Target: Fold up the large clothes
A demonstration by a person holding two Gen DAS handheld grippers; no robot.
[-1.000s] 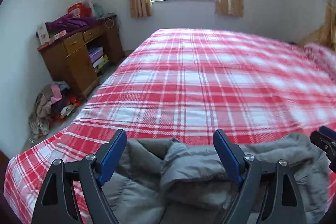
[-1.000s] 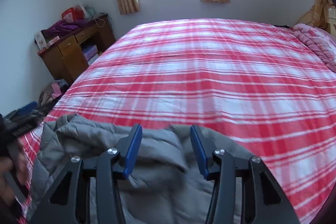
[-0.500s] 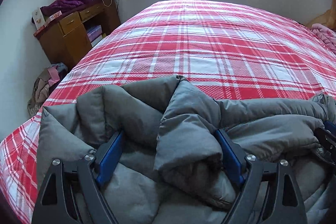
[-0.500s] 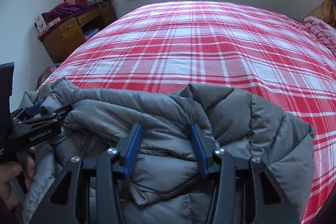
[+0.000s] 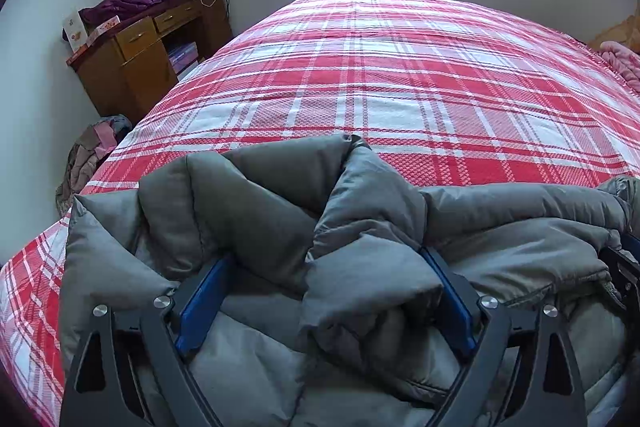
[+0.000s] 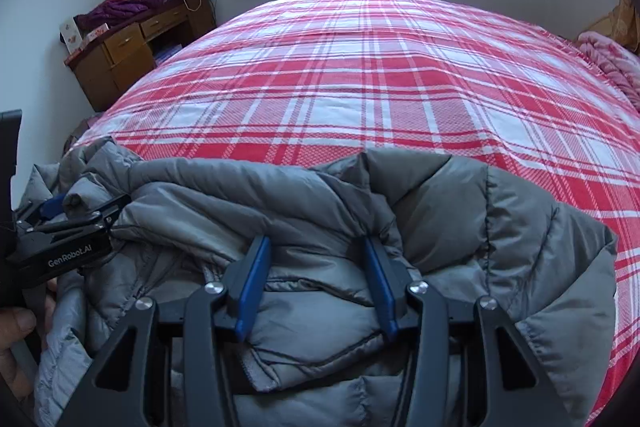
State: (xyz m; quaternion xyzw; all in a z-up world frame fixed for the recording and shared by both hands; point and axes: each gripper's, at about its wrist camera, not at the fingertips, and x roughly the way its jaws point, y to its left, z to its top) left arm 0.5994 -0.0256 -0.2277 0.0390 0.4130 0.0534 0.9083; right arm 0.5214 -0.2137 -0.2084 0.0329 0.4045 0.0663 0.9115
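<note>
We see the grey down jacket (image 5: pixel 360 267) bunched at the plaid bed's (image 5: pixel 400 75) near edge, its long axis crosswise, the left gripper (image 5: pixel 324 303) just opening wide around one fold, the right gripper (image 6: pixel 316 287) narrowly pinching another.

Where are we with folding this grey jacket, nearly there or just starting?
Early to middle. Done: the grey puffer jacket lies on the plaid bed, bunched in thick folds, not a neat stack. In hand: the right gripper is clamped on a quilted fold; the left gripper has just been opening, with padding between its blue pads but apparently not pinched. Left: smoothing and the tidy final folds.
</note>
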